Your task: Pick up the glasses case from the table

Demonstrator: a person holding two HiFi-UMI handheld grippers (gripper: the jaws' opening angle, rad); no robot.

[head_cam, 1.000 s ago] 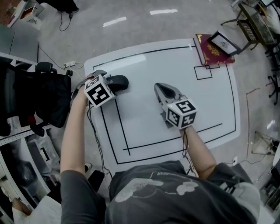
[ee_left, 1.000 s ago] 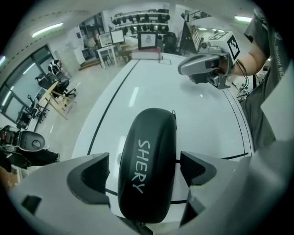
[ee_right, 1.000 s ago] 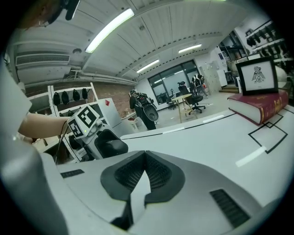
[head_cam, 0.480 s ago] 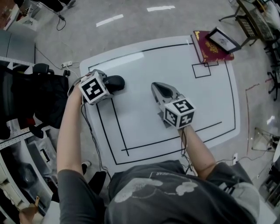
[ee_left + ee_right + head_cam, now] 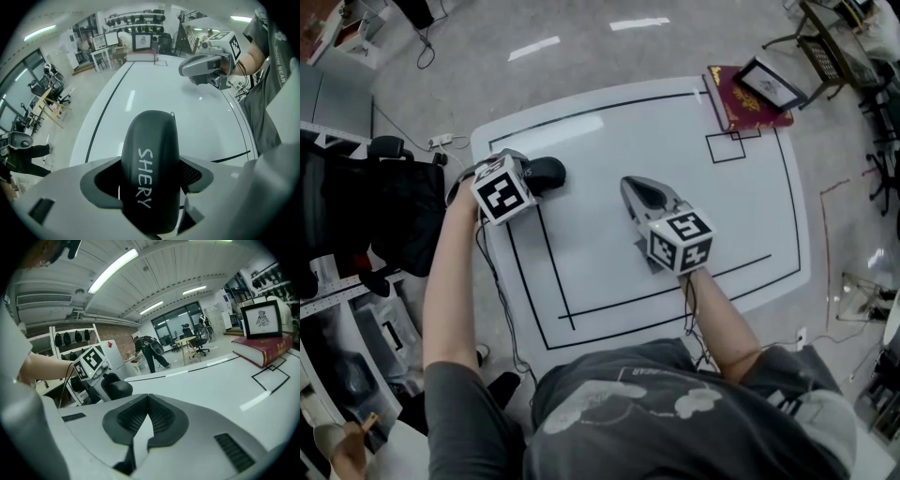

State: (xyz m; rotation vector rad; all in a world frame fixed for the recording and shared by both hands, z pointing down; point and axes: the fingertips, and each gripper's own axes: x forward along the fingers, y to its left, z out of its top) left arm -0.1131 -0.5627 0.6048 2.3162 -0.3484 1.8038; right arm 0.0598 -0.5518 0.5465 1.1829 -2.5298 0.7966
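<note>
Black glasses case [image 5: 150, 140] with white "SHERY" lettering

1. My left arm [image 5: 450, 277] is extended, forearm bare and nearly straight.
2. My left gripper [image 5: 532, 178] points steeply down onto the case [image 5: 150, 159]. Its jaws have just been closing and stand one on each side of the case, pads against it.
3. My right arm [image 5: 719, 314] reaches out a shorter way, to the right of the case.
4. My right gripper [image 5: 636, 192] points forward and slightly down, well apart from the case. Its jaws meet at the tips with nothing between them.
</note>
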